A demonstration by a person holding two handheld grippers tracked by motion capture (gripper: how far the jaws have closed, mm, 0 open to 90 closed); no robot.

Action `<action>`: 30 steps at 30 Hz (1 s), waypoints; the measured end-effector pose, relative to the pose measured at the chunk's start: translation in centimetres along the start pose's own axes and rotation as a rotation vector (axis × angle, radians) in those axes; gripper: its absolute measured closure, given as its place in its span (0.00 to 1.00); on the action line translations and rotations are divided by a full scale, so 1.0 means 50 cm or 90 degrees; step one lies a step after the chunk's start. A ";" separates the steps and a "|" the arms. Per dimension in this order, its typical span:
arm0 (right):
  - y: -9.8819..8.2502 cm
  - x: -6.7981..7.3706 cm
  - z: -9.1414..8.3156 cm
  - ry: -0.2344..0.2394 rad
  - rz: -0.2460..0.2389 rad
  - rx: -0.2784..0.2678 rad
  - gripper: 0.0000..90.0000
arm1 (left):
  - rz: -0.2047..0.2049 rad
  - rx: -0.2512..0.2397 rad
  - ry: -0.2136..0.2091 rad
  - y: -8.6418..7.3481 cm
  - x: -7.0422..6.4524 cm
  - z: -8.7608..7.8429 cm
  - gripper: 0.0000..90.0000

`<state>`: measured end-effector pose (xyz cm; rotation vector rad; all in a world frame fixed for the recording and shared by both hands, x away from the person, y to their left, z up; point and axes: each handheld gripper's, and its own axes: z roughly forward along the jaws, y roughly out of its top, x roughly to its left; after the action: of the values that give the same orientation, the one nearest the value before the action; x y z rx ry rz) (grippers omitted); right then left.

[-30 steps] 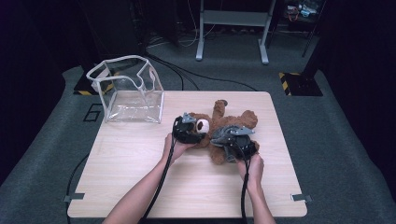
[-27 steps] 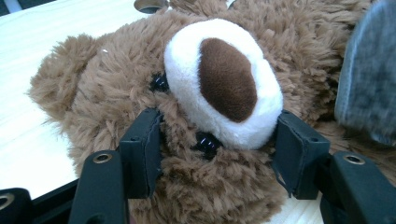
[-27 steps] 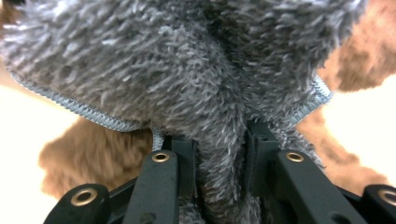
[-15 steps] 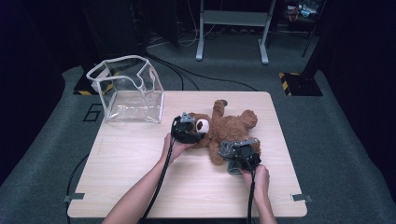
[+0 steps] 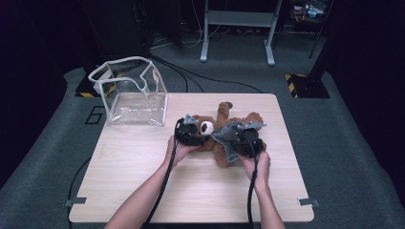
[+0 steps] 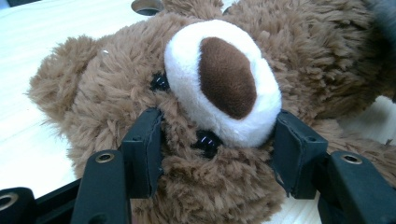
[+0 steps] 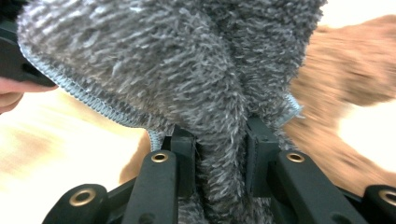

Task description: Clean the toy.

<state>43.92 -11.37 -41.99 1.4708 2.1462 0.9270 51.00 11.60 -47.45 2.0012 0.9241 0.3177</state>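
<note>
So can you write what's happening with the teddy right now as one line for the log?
left gripper: clamped on teddy bear head | right gripper: pinching grey cloth over bear | clear bag: standing open on table

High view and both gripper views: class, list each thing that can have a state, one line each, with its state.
Teddy bear: lying on the table.
Grey cloth: bunched, pinched.
Clear bag: upright, top open.
Left hand-held gripper: clamped on the bear's head.
Right hand-held gripper: shut on the cloth.

A pale wooden table (image 5: 143, 191) stood on grey floor (image 5: 47, 162). A clear plastic bag (image 5: 131, 93) sat open at its far left corner, and a brown teddy bear (image 5: 224, 119) lay near the middle, right of the bag.
</note>
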 end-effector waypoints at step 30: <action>-0.025 0.040 0.005 0.008 -0.044 0.002 0.78 | -0.010 0.003 -0.005 -0.001 0.002 0.000 0.46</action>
<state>42.48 -9.76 -42.90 1.3859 2.1934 0.9120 51.05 11.67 -47.52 1.9971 0.9352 0.2988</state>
